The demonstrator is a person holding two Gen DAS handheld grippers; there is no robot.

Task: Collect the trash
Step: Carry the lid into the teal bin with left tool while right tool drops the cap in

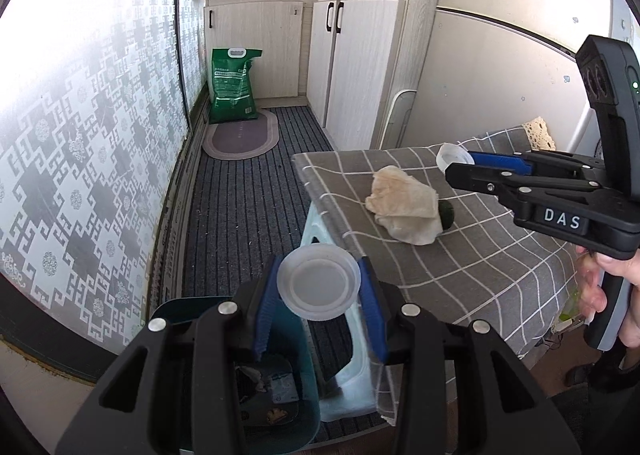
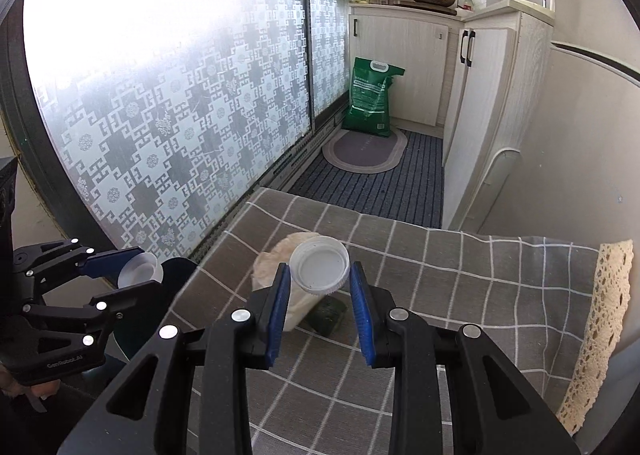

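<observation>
While you hover over the bin: your left gripper [image 1: 319,282] pinches a light, stiff plastic cup [image 1: 319,282] by its walls.
Right gripper [image 2: 319,267]: closed on a ribbed white lid [image 2: 319,264], edge-held, slippery.
Bin [image 1: 276,407]: at 6 o'clock below the cup.
Desk [image 1: 460,263]: crumpled tissue [image 1: 404,205] at 2 o'clock, soft; pinch a fold.

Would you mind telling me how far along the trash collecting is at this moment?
Some scraps already lie in the teal plastic bin on the floor. In hand: the left gripper clamps a translucent round plastic cup above that bin, and the right gripper clamps a white ribbed plastic lid over the table. Left: a crumpled beige paper wad and a dark green round item on the grey checked tablecloth.
</observation>
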